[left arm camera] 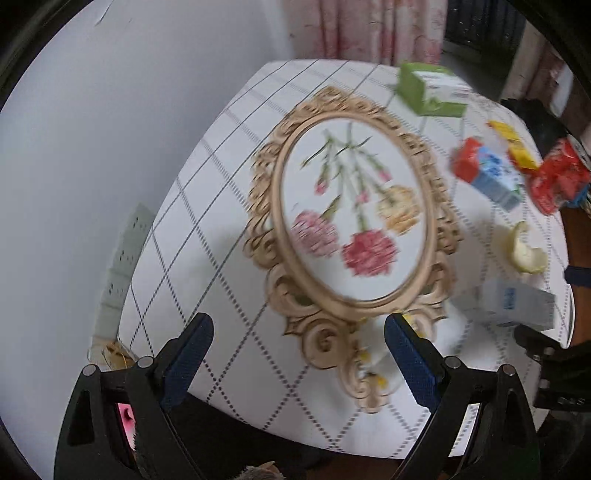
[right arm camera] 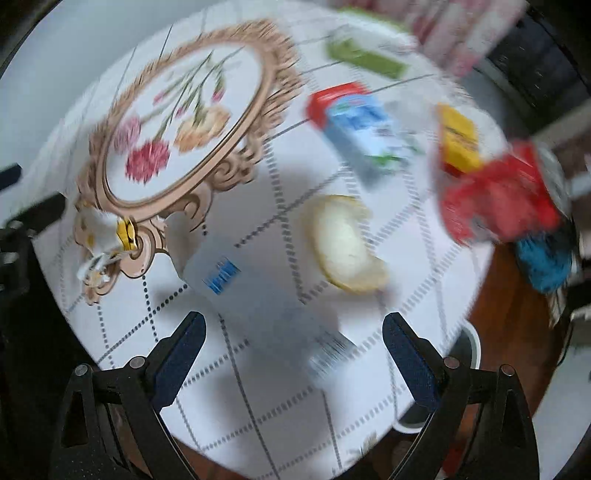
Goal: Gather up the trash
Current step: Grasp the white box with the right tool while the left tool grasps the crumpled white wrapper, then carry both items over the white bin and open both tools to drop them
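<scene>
Both grippers hang over a table covered with a white tablecloth (left arm camera: 207, 221) marked by a dotted diamond grid and printed with a gold oval frame (left arm camera: 354, 229) around pink, red and yellow flowers. The left gripper (left arm camera: 297, 360) has its jaws spread wide with nothing between them, poised above the near edge of the cloth just below the frame's scrollwork. The right gripper (right arm camera: 293, 360) is also wide apart and empty, and a white box with blue print (right arm camera: 258, 306) lies on the cloth right in front of it, one end reaching between the fingertips without touching them. The trash is scattered on the right half of the table: a piece of pale yellow peel (right arm camera: 343, 243) just beyond the white box, a blue and white carton with a red end (right arm camera: 362, 129) farther back, a green and white box (left arm camera: 428, 92) near the far edge, a small yellow box (right arm camera: 458, 140) and a crumpled red wrapper (right arm camera: 498, 199) at the right edge. A torn white scrap with gold marks (right arm camera: 103, 236) lies on the lower end of the printed frame. Both views are blurred, the right one strongly. Pink curtains (left arm camera: 373, 29) hang behind the table.
</scene>
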`<state>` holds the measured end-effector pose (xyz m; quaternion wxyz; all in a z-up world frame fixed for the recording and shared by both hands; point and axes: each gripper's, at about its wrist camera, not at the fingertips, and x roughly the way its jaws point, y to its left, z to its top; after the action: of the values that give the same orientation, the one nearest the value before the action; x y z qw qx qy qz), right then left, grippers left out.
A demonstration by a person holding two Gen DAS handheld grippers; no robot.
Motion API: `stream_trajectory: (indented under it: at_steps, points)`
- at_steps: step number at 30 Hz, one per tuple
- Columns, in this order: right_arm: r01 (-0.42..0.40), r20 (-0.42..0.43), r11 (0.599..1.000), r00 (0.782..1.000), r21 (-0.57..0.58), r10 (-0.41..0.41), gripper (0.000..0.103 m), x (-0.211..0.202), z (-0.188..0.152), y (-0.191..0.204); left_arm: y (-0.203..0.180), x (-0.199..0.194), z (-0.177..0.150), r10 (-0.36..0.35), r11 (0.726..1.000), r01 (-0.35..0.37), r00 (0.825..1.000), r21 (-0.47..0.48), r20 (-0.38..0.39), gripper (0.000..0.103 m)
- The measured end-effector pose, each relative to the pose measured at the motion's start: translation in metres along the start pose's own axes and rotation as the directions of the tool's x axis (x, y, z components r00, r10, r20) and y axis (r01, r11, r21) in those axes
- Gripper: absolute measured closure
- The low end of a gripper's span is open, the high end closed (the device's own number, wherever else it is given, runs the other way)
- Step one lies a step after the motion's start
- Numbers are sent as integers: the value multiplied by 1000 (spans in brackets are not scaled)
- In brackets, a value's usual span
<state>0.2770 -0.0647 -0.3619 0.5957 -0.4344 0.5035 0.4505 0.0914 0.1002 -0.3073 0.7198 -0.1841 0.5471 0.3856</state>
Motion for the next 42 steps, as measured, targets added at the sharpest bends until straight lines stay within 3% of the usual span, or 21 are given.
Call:
stream_trajectory:
  at_steps: [2,4,9,12,15,18,19,20,21,22,24,28,29,31,35,42]
  points:
    - [-6,-14,1000,1000,-29,6,8,9,4,10,6,7,-4,-4,1000,4,1000,-5,-10,8]
    - [-32,-37,999,999,-10,31,37,16,6,15,8,7,-8,-22,1000,22,1000,3,-13,8]
    - [-134,-32,969,989,208,143,55,15,-14,-1,0,1,-13,-123,991,124,992,53,-14,8]
    - [-152,0,899,986,411,167,60,8,-46,-28,-15,-2,-16,-170,981,171,985,96,-24,8]
    - [-145,37,829,988,539,149,60,4,-73,-44,-31,7,-18,-197,970,203,979,132,-58,9]
    - [-192,61,755,978,627,198,60,12,-95,-55,-48,23,-19,-196,963,210,976,172,-94,10]
    - [-202,61,745,975,636,213,58,15,-94,-55,-53,28,-20,-194,959,210,976,188,-103,12]
    - [-215,74,738,973,640,219,54,14,-97,-54,-55,31,-20,-187,959,204,977,195,-102,26]
    - [-229,79,735,969,638,234,43,13,-98,-54,-57,33,-21,-181,959,199,978,201,-102,33]
    - [-234,79,732,968,640,240,38,11,-96,-56,-59,35,-21,-180,959,197,978,202,-103,49]
    - [-232,84,742,969,628,231,38,7,-91,-57,-59,34,-20,-190,960,204,978,191,-87,62]
    - [-196,77,780,979,594,187,40,11,-98,-39,-60,31,-19,-184,964,192,981,185,-56,65]
    - [-186,75,788,982,587,176,44,14,-91,-34,-60,30,-21,-183,965,189,982,185,-50,66]
    - [-123,63,816,992,565,106,63,14,-84,-26,-61,27,-24,-169,966,173,985,190,-37,67]
    - [-110,76,816,994,568,81,63,13,-86,-24,-61,25,-27,-135,973,135,991,189,-17,68]
    - [-161,138,783,986,601,98,64,-6,-104,-31,-59,-2,-22,-119,975,107,992,193,51,68]
